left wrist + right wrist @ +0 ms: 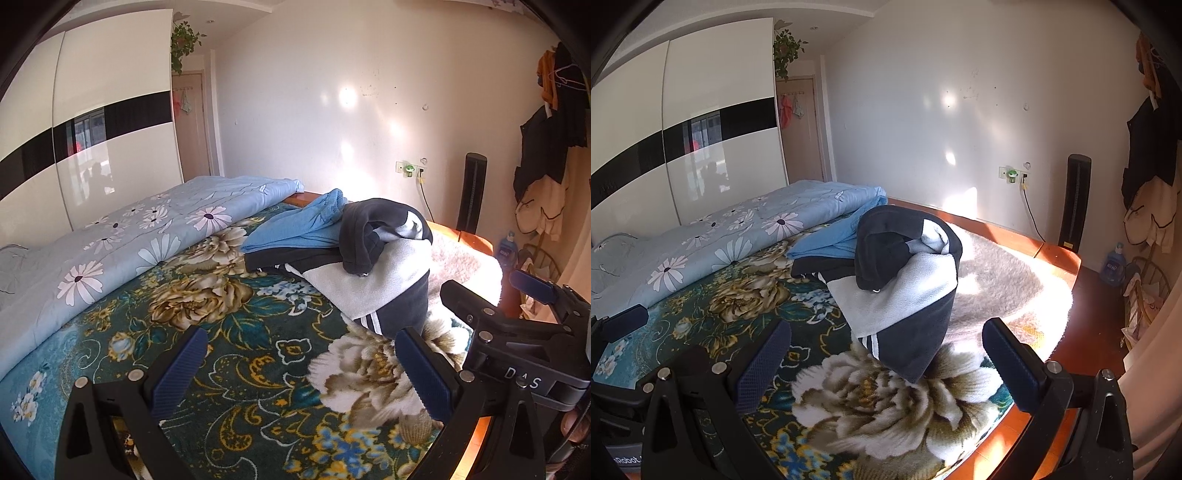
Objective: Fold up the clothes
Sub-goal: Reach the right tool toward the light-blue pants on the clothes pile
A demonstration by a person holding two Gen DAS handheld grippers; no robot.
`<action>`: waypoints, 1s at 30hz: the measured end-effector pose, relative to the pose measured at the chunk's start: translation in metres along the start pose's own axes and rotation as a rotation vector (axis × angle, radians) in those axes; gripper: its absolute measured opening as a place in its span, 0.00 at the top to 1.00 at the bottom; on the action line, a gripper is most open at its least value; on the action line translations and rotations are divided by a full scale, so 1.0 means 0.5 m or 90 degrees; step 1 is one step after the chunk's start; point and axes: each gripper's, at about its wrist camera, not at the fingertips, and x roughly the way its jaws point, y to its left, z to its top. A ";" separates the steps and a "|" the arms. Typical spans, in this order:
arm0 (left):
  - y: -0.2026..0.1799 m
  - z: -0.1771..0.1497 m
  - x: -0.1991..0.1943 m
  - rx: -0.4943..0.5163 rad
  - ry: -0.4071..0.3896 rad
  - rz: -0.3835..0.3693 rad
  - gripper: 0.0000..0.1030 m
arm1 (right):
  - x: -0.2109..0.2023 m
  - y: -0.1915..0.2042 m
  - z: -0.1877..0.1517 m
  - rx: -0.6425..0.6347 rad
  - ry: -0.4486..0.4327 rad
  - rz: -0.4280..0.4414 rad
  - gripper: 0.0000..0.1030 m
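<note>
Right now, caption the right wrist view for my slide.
Open right gripper faces a black-and-grey jacket bundled on the floral blanket.

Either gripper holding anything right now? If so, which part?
Nothing held. Left gripper and right gripper both have open jaws above the floral blanket, short of the black-and-grey hoodie.

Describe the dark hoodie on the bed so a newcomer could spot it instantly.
Start at the bed with the floral blanket; a daisy-print quilt lies along its far side. Nearer, clothes are heaped, and the hoodie is the bulky top piece, closest to both open grippers. Unlike the flat blue garment behind it, it is dark with a pale grey fleece panel and white stripes.
</note>
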 end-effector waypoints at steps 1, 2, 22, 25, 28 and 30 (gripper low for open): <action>0.000 0.000 -0.001 0.000 -0.002 0.000 0.00 | 0.000 0.000 0.001 0.000 0.000 0.001 0.00; 0.001 0.002 -0.002 0.001 -0.001 0.001 0.00 | 0.001 0.000 0.002 0.000 0.001 0.001 0.00; -0.005 0.010 -0.014 0.007 -0.022 0.011 0.00 | -0.001 -0.007 0.009 0.009 -0.010 0.034 0.00; -0.007 0.009 -0.017 0.012 -0.030 0.012 0.00 | -0.001 -0.009 0.009 0.014 -0.015 0.040 0.00; -0.012 0.009 -0.019 0.027 -0.037 0.015 0.00 | -0.001 -0.011 0.009 0.019 -0.020 0.046 0.00; -0.014 0.007 -0.020 0.030 -0.043 0.017 0.00 | -0.001 -0.012 0.010 0.023 -0.023 0.050 0.00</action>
